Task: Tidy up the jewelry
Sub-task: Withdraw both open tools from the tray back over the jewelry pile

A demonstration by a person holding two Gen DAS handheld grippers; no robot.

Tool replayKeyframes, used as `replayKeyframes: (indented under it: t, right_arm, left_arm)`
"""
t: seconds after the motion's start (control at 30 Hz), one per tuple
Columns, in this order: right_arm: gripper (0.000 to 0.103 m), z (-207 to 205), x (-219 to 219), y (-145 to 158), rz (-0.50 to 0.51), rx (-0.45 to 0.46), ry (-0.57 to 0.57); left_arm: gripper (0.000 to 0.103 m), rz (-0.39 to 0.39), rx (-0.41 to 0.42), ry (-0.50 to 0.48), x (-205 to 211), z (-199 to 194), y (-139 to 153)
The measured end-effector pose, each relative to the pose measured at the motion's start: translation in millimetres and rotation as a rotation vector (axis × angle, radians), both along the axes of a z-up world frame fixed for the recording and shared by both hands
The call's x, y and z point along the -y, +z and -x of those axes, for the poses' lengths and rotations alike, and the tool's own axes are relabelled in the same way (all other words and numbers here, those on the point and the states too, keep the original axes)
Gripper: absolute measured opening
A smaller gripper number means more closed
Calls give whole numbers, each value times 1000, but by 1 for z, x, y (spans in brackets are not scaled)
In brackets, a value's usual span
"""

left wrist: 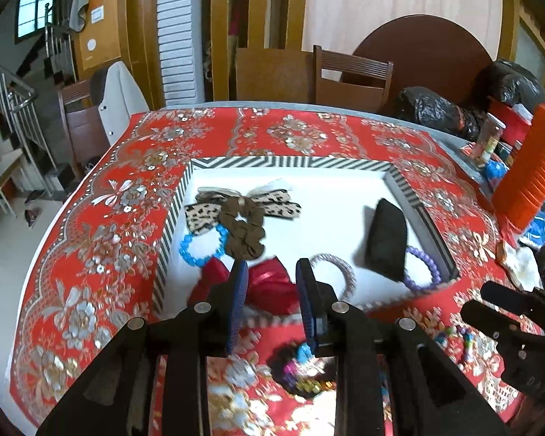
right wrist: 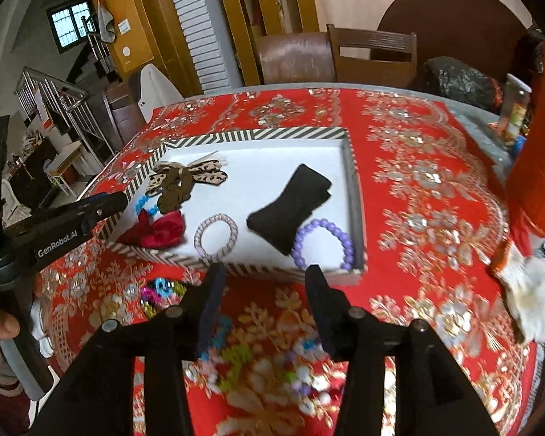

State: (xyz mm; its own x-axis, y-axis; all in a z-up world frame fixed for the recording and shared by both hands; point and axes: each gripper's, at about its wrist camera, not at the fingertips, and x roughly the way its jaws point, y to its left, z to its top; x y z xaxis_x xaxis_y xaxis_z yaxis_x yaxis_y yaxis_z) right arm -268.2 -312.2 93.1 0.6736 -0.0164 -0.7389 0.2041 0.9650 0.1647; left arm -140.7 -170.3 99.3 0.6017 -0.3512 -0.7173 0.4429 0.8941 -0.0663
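Observation:
A shallow tray with a striped rim [left wrist: 290, 162] [right wrist: 254, 133] sits on the red floral cloth. It holds a leopard bow [left wrist: 200, 214], a brown scrunchie [left wrist: 243, 232], a blue bead bracelet [left wrist: 189, 250], a red bow [left wrist: 269, 283] [right wrist: 163, 232], a pale hair ring [left wrist: 348, 272] [right wrist: 232, 229], a black cushion [left wrist: 385, 239] [right wrist: 290, 207] and a purple bead bracelet [left wrist: 428, 261] [right wrist: 301, 239]. My left gripper [left wrist: 272, 265] hovers open over the tray's near edge, holding nothing. My right gripper [right wrist: 267, 269] is open and empty just before the tray's near rim. A sequin scrunchie [left wrist: 301, 370] [right wrist: 160, 290] and loose coloured beads [right wrist: 236, 356] lie on the cloth near me.
An orange container [left wrist: 527, 174] and clutter stand at the table's right edge, with a white glove [right wrist: 527, 290] on the cloth there. Black bags [left wrist: 436, 109] and a wooden chair [left wrist: 352, 76] are behind the table. A person's thumb [right wrist: 3, 323] shows at far left.

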Motion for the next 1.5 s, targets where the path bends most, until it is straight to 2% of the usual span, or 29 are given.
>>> replayKeyframes:
  t: [0.1, 0.3, 0.63, 0.93, 1.2, 1.5]
  right_arm:
    - [52, 13, 2, 1, -19, 18, -13]
    - [53, 21, -3, 1, 2, 10, 5]
    - [53, 26, -6, 4, 3, 23, 11]
    - [53, 29, 1, 1, -18, 6, 6]
    - [53, 30, 7, 2, -18, 3, 11]
    - [53, 14, -2, -13, -48, -31, 73]
  left_arm:
    - [22, 7, -3, -7, 4, 13, 0]
    - [22, -12, 9, -13, 8, 31, 0]
    - [22, -14, 6, -4, 0, 36, 1]
    - [22, 80, -143, 15, -38, 17, -4]
    - [22, 97, -237, -14, -43, 19, -28]
    - [22, 66, -233, -27, -38, 22, -35]
